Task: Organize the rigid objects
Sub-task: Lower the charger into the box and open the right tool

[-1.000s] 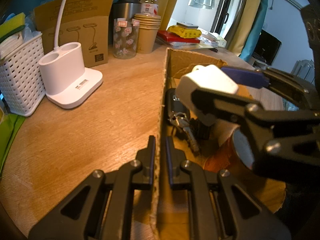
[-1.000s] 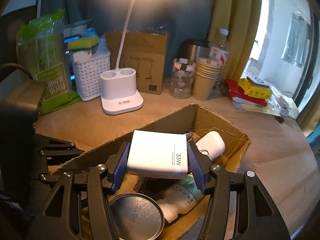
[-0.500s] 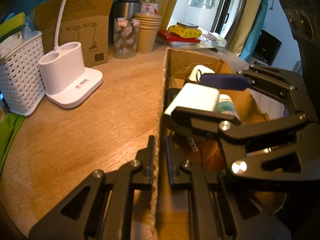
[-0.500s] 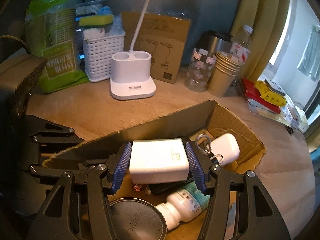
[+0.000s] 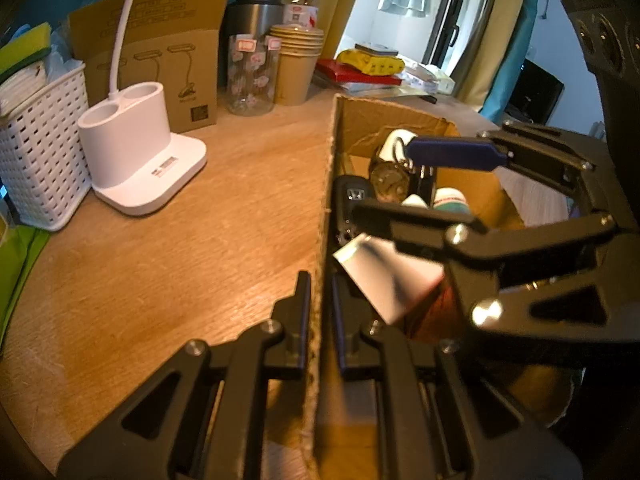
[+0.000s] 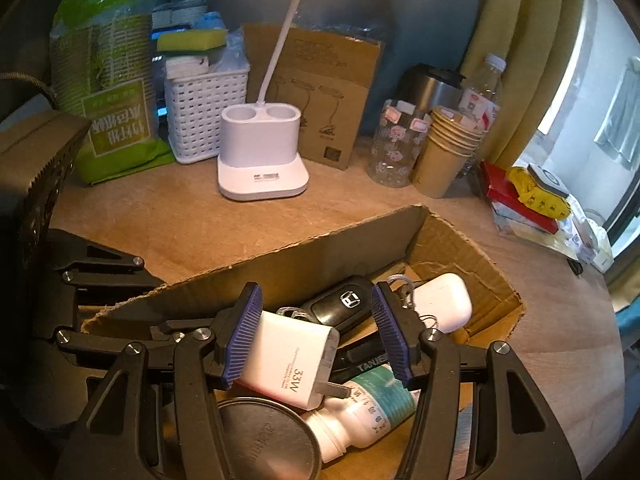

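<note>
An open cardboard box point(image 6: 280, 256) stands on the wooden table. My left gripper point(image 5: 320, 312) is shut on the box's near wall point(image 5: 328, 160), one finger on each side of it. Over the box hangs my right gripper point(image 6: 316, 312), its jaws apart. The white 33W charger point(image 6: 286, 360) lies tilted below them, prongs showing. It leans by the left pad and is clear of the right pad. In the left wrist view the charger point(image 5: 384, 280) is a blur under the right gripper point(image 5: 420, 188). A car key point(image 6: 344, 300), a white case point(image 6: 440, 304), a bottle point(image 6: 360, 412) and a round lid point(image 6: 264, 440) also lie inside.
Behind the box stand a white lamp base point(image 5: 140, 156), a white basket point(image 5: 40, 160), a brown carton point(image 6: 320, 92), a glass jar point(image 5: 250, 76) and stacked paper cups point(image 5: 296, 64). A green pack point(image 6: 116, 120) sits far left. Books and a yellow pouch point(image 6: 536, 196) lie far right.
The right gripper came down into the box. The charger, gripped between its pads before, has dropped out and lies tilted on the items. The left gripper has not moved.
</note>
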### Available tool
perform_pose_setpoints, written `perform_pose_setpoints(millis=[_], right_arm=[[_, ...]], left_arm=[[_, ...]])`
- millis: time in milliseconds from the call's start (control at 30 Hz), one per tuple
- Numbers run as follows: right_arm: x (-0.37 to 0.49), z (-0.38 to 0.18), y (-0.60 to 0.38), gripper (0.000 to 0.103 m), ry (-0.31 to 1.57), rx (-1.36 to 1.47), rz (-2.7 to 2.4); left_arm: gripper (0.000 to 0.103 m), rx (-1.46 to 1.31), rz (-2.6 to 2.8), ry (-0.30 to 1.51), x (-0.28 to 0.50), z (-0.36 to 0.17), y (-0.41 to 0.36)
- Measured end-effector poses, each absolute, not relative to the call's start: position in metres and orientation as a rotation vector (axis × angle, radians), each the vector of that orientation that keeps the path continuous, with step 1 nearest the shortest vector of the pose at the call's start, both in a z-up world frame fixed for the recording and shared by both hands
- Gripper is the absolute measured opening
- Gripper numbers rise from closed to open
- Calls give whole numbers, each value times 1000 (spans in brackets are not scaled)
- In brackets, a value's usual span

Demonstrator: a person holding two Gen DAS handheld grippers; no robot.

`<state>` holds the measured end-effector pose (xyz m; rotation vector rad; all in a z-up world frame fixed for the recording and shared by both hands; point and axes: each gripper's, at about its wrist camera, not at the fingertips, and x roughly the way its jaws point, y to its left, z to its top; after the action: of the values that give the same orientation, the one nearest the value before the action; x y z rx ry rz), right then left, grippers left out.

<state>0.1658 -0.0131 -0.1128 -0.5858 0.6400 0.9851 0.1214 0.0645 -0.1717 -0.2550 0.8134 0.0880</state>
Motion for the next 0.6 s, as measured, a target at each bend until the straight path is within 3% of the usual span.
perform_pose_setpoints(millis=[433,600], right_arm=[[160,-96,-39,60,607,-522,861],[157,-92,-52,65,611,-467,806]], left_arm=[[11,-253,91,806,119,-170,65],[11,-252,92,805,118,-169,65]])
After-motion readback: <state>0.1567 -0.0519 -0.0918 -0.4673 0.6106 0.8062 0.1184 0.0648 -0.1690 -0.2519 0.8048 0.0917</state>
